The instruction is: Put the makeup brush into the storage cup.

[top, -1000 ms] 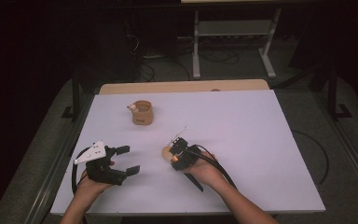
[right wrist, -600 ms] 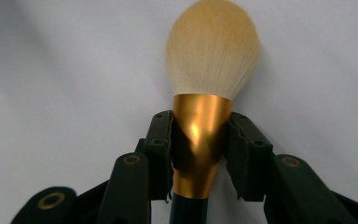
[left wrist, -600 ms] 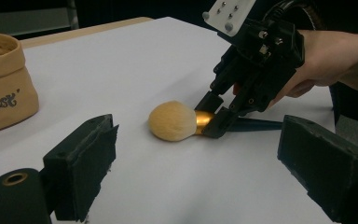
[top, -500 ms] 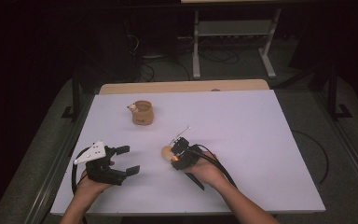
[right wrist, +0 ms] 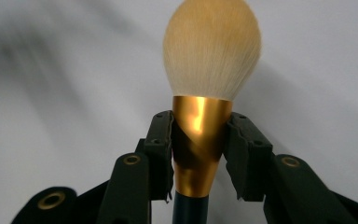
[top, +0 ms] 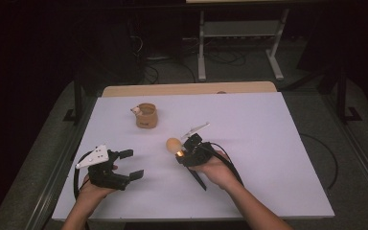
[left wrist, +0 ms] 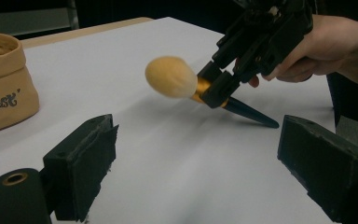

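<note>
Nearest to the person, at the left of the table point(top: 268, 143), the left gripper point(top: 132, 164) rests low with its jaws standing wide apart and nothing between them; in the left gripper view the two black pads frame only bare white surface.

A little farther in, near the middle of the table, the right gripper point(top: 186, 152) is clamped on a makeup brush point(top: 175, 144). In the right gripper view the pads press on both sides of the gold ferrule point(right wrist: 198, 140), just under the pale round bristle head point(right wrist: 213, 46), and the dark handle point(left wrist: 249, 112) trails behind, its tip close to the table or touching it — I cannot tell which. The head itself is lifted off the surface.

To do this step well, I think the grip must stay firm on the ferrule, because the ferrule tapers and the brush can slip or swing between the pads. The carry should be smooth and the handle tip should come clear of the table, so it does not drag.

Farther away, toward the left back part of the table, stands a small tan fabric pouch point(top: 146, 115) — upright, open at the top, with some writing on its side. Something small and white shows at its rim, but what lies inside I cannot tell. It seems the likely place for the brush.
</note>
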`<move>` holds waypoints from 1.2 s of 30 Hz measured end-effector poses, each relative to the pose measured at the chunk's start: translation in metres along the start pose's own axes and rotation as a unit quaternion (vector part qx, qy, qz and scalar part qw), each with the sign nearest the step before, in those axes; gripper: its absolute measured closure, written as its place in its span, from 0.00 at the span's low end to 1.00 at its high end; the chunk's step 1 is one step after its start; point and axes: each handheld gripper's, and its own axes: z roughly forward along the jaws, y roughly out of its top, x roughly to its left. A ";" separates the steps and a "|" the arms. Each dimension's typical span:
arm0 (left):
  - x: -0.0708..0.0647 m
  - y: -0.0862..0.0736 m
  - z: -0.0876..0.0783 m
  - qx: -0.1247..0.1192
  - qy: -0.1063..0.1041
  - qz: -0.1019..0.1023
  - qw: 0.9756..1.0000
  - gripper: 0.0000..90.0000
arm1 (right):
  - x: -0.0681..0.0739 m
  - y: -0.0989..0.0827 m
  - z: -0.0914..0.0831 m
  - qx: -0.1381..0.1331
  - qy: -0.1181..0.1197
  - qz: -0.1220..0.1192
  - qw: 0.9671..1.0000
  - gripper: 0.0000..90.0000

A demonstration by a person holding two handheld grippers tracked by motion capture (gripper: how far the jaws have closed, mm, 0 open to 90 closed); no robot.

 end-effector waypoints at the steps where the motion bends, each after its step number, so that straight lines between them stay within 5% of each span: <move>1: 0.000 0.000 0.000 0.000 0.000 -0.001 1.000 0.12 | -0.003 0.000 -0.004 -0.013 0.006 -0.003 1.000 0.70; 18: 0.000 0.000 0.000 -0.001 -0.001 -0.001 1.000 0.12 | -0.016 -0.004 -0.028 -0.089 0.026 0.003 0.996 0.70; 30: -0.001 0.000 0.001 -0.003 -0.002 0.000 1.000 0.12 | -0.025 -0.005 -0.047 -0.160 0.043 0.002 0.986 0.70; 36: -0.001 0.000 0.001 -0.003 -0.003 0.003 1.000 0.12 | -0.029 -0.006 -0.058 -0.209 0.062 -0.006 0.976 0.70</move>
